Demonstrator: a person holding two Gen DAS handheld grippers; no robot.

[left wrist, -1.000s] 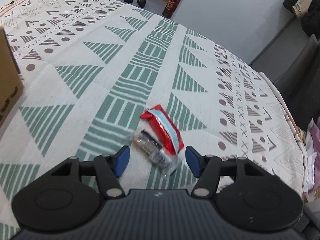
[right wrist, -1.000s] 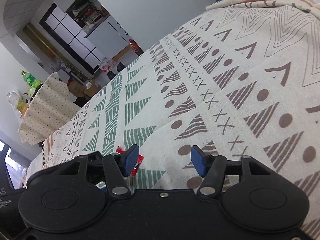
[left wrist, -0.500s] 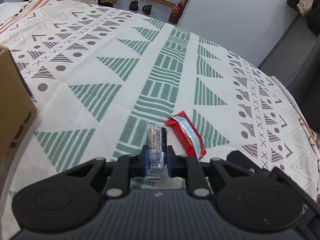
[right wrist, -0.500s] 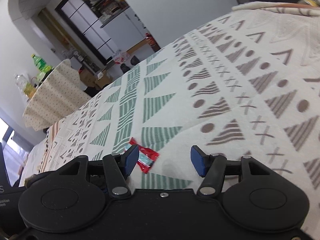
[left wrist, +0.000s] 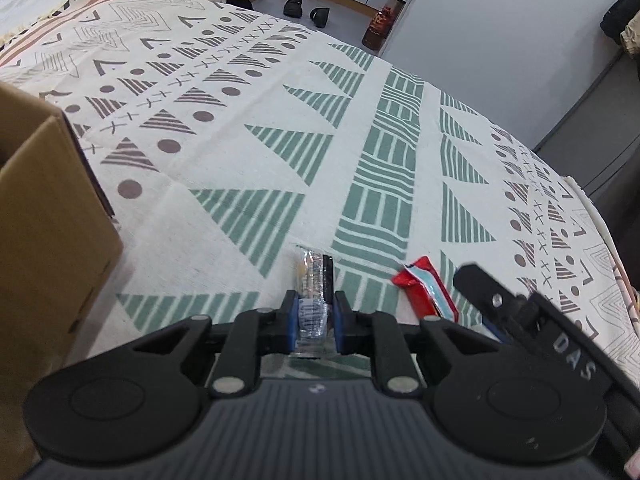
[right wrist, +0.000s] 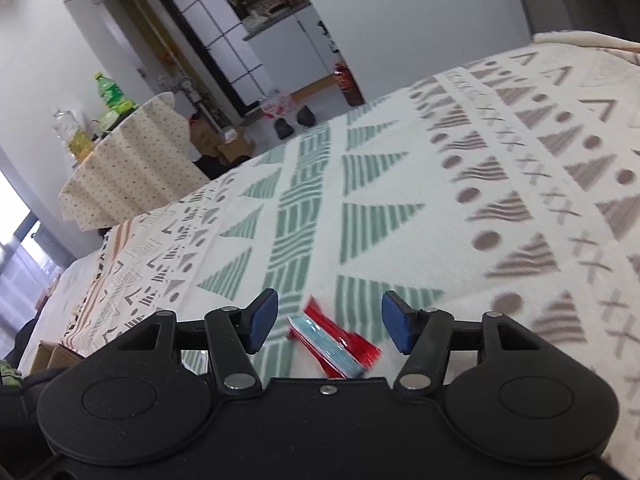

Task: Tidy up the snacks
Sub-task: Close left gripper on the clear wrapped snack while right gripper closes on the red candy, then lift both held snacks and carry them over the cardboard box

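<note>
- Clear-wrapped snack bar point(left wrist: 314, 296) clamped between the blue pads point(left wrist: 291, 322) of the left gripper point(left wrist: 314, 324); far end of the wrapper sticks out forward over the patterned cloth point(left wrist: 256, 168). Can't tell if that end touches the cloth.
- Red snack packet point(left wrist: 424, 292) with a pale blue stripe lies flat on the cloth, just right of the held bar, not touching it.
- Right gripper point(right wrist: 327, 322) fingers spread wide apart, nothing between the pads; red snack packet point(right wrist: 336, 340) sits on the cloth in the gap between them, touching neither pad.
- In the left wrist view the right gripper's black body, lettered "DAS", shows at lower right, just beside the red packet.
- Brown cardboard box point(left wrist: 48, 240) stands on the cloth at the left, well apart from both snacks; its inside is not visible.
- Cloth point(right wrist: 400, 208): cream with green striped triangles and brown dots and crosses.
- Background: black slippers point(left wrist: 306, 10) on the floor, second table with dotted cloth point(right wrist: 128, 160) holding bottles.
</note>
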